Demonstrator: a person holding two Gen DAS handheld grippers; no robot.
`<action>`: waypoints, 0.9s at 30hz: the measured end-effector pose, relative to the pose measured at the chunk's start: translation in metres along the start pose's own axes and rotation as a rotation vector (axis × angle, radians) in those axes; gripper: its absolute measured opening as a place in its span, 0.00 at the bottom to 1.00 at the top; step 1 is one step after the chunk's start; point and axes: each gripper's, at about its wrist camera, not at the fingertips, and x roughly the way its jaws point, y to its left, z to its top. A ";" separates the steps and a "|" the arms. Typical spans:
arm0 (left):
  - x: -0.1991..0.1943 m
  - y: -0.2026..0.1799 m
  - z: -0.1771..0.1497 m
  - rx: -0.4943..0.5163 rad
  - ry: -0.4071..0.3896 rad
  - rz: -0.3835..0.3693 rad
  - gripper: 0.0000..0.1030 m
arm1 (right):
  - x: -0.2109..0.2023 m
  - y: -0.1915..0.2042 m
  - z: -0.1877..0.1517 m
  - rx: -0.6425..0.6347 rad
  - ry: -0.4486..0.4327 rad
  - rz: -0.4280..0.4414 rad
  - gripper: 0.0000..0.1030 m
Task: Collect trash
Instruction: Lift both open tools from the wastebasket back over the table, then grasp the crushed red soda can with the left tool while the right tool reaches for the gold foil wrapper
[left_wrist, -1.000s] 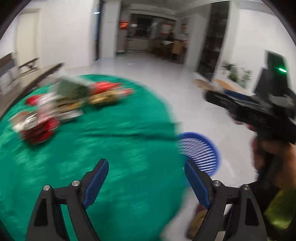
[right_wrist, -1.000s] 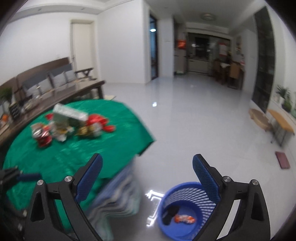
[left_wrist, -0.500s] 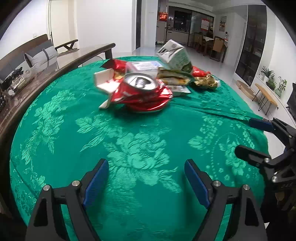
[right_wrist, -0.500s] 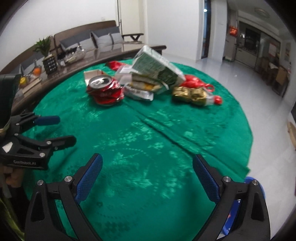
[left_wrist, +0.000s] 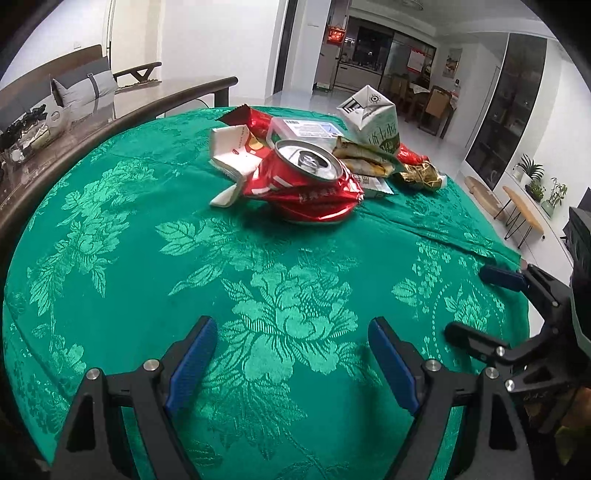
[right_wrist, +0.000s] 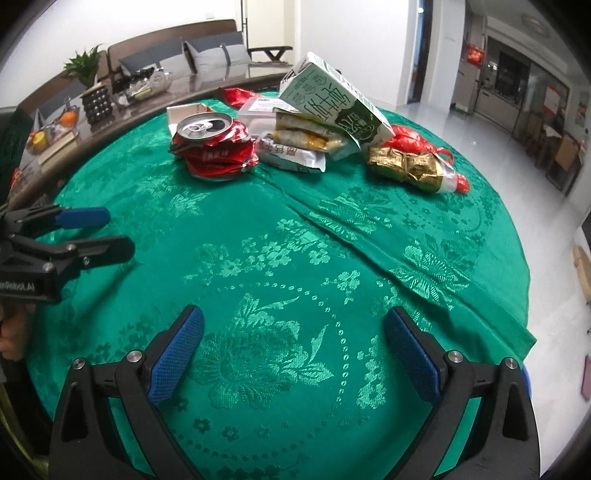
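Both claws hang over the near side of the round table w/ the green cloth (left_wrist: 122, 266), nothing picked up yet. Left claw (left_wrist: 291, 365) has its blue pads wide apart and empty, right claw (right_wrist: 293, 352) same: pads spread, only cloth between them. The trash sits in one heap at the far side of the table, well apart from both claws: crushed red can (left_wrist: 310, 184) nearest the left claw, white paper box (left_wrist: 236, 149) touching its left side, clear plastic tub (left_wrist: 306, 129) behind it, green-and-white milk carton (right_wrist: 332, 107) leaning tilted on a stack of snack wrappers (right_wrist: 295, 144), gold foil wrapper (right_wrist: 406, 164) off to the right w/ red plastic behind it. A sliver of blue bin (right_wrist: 526, 380) shows below the table edge at right.

Step, as I read it: reach toward the heap, pre-grasp. Next move prob calls for going forward and down on one piece, the can for the left, gold foil for the right, then squeeze. Can is dented and wide, so line the pads across its narrower sides
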 end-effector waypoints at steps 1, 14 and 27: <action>0.000 -0.001 0.001 0.003 -0.002 0.001 0.83 | 0.000 0.001 -0.001 -0.002 0.000 0.000 0.97; -0.009 -0.035 0.069 0.090 -0.099 0.118 0.83 | -0.002 0.002 0.000 -0.003 -0.002 -0.002 0.99; 0.052 -0.040 0.109 0.031 -0.055 0.317 0.84 | -0.003 0.007 -0.003 -0.009 -0.006 0.002 0.99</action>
